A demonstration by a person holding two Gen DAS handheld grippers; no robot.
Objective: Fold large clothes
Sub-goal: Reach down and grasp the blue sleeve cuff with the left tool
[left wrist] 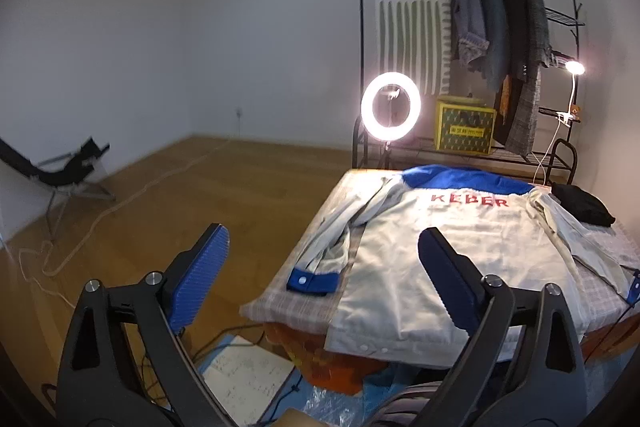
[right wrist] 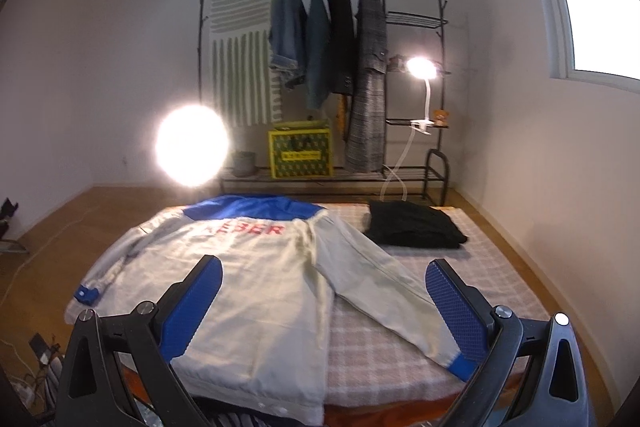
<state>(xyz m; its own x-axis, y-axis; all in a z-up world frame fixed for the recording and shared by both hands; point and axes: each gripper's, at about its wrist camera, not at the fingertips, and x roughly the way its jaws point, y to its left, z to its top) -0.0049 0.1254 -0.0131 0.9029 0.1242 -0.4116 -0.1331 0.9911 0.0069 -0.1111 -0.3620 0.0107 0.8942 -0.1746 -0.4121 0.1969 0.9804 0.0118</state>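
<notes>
White cotton jacket with blue collar and cuffs (right wrist: 256, 267) flat on checked table cloth (right wrist: 384, 339); left gripper (left wrist: 324, 279) and right gripper (right wrist: 320, 303) both wide apart, empty.

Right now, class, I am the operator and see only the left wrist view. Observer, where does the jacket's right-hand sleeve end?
Observer: That sleeve runs slantwise over the checked cover. Its blue cuff lies near the front edge.
Operator: Is the right gripper holding anything?
Observer: No. The right gripper is open and empty, over the jacket.
Operator: Anything to the right of the clothes rack?
Observer: A bright window in the side wall.
</notes>
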